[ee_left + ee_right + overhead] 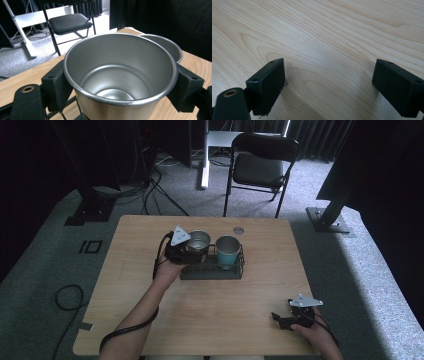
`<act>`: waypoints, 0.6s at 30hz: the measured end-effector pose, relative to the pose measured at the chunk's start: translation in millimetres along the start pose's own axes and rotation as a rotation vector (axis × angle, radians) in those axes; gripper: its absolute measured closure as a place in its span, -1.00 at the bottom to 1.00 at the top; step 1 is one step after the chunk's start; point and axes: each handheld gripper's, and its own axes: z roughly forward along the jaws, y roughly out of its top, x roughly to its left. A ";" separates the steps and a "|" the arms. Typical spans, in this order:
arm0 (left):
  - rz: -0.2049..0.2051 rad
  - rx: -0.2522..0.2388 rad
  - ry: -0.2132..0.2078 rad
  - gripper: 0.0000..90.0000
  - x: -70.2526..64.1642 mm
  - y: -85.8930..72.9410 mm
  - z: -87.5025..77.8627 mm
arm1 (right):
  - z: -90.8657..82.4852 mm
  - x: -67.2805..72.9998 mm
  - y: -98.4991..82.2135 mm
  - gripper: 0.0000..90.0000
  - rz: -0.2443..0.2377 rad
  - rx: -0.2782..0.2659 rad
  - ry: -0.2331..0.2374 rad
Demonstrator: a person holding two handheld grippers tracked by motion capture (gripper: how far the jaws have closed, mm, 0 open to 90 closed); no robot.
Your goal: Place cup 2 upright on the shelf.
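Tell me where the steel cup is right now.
High view: the steel cup sits left in the wire rack, beside the teal cup, clamped by the left gripper.

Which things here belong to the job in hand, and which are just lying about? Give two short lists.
In the job:
- steel cup, clamped in the left gripper
- black wire rack
- teal cup standing in the rack

Lying about:
- right gripper, open, over bare table
- folding chair
- floor cables
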 end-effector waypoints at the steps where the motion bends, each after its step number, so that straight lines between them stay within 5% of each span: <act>1: -0.009 0.002 0.000 -0.58 1.0 -1.5 1.6 | 0.0 0.0 0.0 -0.76 0.000 0.000 0.000; 18: -0.010 0.072 -0.021 -0.58 8.6 -10.3 22.7 | 0.0 0.0 0.0 -0.76 0.000 0.000 0.000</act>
